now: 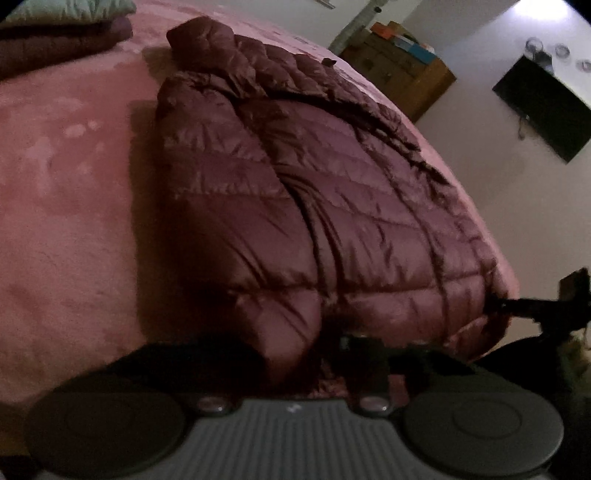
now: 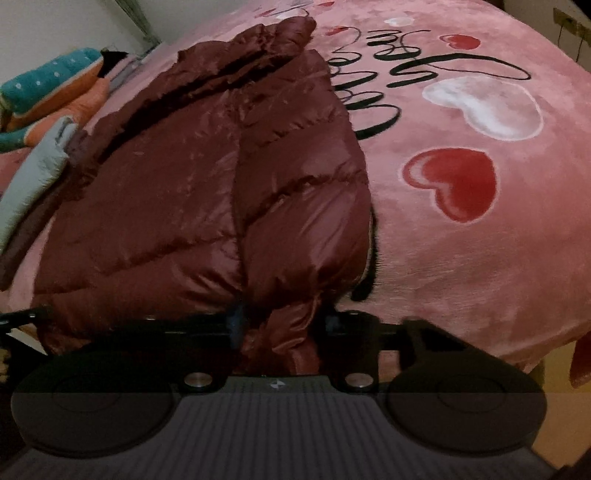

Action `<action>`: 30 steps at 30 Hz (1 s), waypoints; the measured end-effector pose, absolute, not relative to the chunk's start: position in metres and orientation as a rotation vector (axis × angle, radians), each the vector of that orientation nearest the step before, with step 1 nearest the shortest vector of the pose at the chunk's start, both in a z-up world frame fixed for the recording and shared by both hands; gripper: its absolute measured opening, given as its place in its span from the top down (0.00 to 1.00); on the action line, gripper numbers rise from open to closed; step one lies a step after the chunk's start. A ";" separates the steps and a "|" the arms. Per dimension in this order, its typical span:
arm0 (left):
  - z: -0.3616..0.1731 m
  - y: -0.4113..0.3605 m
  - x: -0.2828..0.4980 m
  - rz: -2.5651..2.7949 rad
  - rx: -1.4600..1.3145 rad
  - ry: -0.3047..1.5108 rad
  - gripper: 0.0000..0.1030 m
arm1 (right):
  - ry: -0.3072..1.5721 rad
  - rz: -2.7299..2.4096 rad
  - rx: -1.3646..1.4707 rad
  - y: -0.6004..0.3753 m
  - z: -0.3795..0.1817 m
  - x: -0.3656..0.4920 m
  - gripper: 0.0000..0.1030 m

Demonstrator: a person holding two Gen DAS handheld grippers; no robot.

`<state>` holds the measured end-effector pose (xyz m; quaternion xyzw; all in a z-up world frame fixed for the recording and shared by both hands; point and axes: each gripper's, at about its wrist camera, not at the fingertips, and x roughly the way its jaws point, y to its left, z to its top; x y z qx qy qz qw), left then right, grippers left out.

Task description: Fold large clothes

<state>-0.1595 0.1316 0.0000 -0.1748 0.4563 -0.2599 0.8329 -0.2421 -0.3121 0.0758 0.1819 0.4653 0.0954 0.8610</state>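
Observation:
A large maroon quilted puffer jacket (image 1: 314,192) lies on a pink bed, both sides folded in toward the middle. In the right wrist view the jacket (image 2: 192,177) fills the left half. My left gripper (image 1: 306,354) is at the jacket's near hem with the fabric bunched between its dark fingers, which look closed on it. My right gripper (image 2: 280,332) is shut on the hem at the other corner, a fold of maroon fabric pinched between its fingers. The right gripper also shows at the far right of the left wrist view (image 1: 546,306).
The pink blanket (image 2: 480,240) has red and white hearts and black script. Folded clothes (image 1: 55,33) sit at the bed's far corner. Teal and orange pillows (image 2: 51,88) lie at the left. A wooden cabinet (image 1: 402,70) and a wall television (image 1: 543,107) stand beyond the bed.

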 end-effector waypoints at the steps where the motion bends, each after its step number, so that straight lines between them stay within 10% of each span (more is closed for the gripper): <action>1: 0.001 0.130 -0.159 -0.562 -0.376 0.966 0.80 | 0.977 0.215 0.377 -0.310 0.078 -0.241 0.69; 30: 0.080 0.167 -0.037 -0.686 -1.037 0.656 0.88 | 0.243 0.636 1.260 -0.311 0.121 -0.125 0.76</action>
